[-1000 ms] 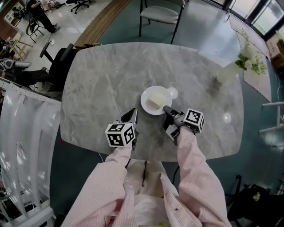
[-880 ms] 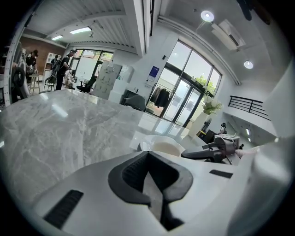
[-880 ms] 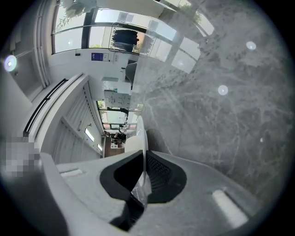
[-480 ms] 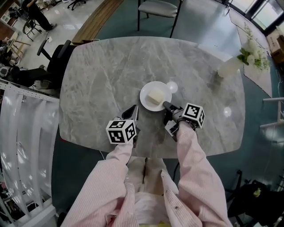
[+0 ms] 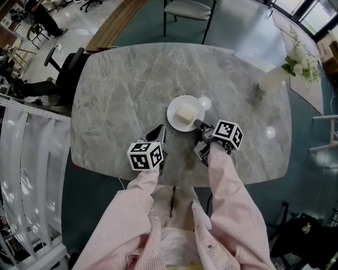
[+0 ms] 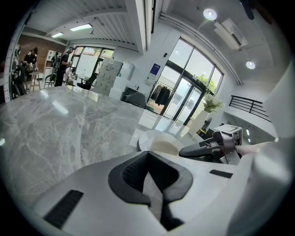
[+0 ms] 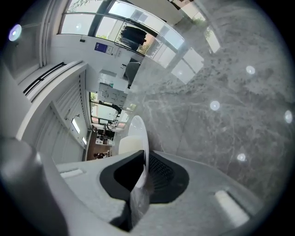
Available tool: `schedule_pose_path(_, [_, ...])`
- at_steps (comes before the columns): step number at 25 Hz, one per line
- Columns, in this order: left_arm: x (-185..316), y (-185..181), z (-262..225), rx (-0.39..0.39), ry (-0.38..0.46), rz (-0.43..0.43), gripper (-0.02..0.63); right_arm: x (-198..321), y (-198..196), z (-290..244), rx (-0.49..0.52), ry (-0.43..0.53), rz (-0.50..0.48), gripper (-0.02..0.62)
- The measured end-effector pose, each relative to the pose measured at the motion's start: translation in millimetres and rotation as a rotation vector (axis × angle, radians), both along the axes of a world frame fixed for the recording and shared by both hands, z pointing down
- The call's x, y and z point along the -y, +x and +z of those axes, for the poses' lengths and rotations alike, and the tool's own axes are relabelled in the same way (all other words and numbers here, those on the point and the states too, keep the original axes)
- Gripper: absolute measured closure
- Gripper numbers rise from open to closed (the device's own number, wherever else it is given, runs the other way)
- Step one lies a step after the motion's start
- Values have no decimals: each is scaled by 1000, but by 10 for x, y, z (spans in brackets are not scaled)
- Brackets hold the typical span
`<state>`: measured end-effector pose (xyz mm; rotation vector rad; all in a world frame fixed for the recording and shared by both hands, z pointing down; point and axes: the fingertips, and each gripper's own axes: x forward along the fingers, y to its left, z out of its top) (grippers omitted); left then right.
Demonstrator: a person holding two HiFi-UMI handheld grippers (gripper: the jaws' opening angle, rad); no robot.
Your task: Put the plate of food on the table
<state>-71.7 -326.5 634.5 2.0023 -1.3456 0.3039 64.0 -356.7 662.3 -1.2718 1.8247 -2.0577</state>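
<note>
A white plate (image 5: pixel 175 119) carrying a pale block of food (image 5: pixel 185 112) sits over the middle of the grey marble table (image 5: pixel 127 84). My right gripper (image 5: pixel 197 125) is shut on the plate's near right rim; in the right gripper view that rim (image 7: pixel 141 131) runs between the pads and the food (image 7: pixel 128 144) lies beyond. I cannot tell whether the plate touches the tabletop. My left gripper (image 5: pixel 160 133) hovers just left of the plate, shut and holding nothing. From the left gripper view (image 6: pixel 150 177) I see the plate (image 6: pixel 156 138) and the right gripper (image 6: pixel 186 150) ahead.
A white vase with white flowers (image 5: pixel 277 76) stands at the table's far right. A chair (image 5: pixel 187 9) stands beyond the far edge and a black office chair (image 5: pixel 66 66) at the left. The table's near edge is close under my arms.
My right gripper has rolled slightly, still holding the plate's rim. The left gripper has kept still.
</note>
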Motion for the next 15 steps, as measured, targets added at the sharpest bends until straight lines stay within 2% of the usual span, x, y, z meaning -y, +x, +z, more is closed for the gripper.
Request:
schedule_pose_path(4, [-21,1,-5,-2,0,0,614,-11,17,17,-74,9,-18,568])
schedule_pose_path(15, [-47,15,-10,-7,-2,1,615,-40,37,26,-359,102,-162,523])
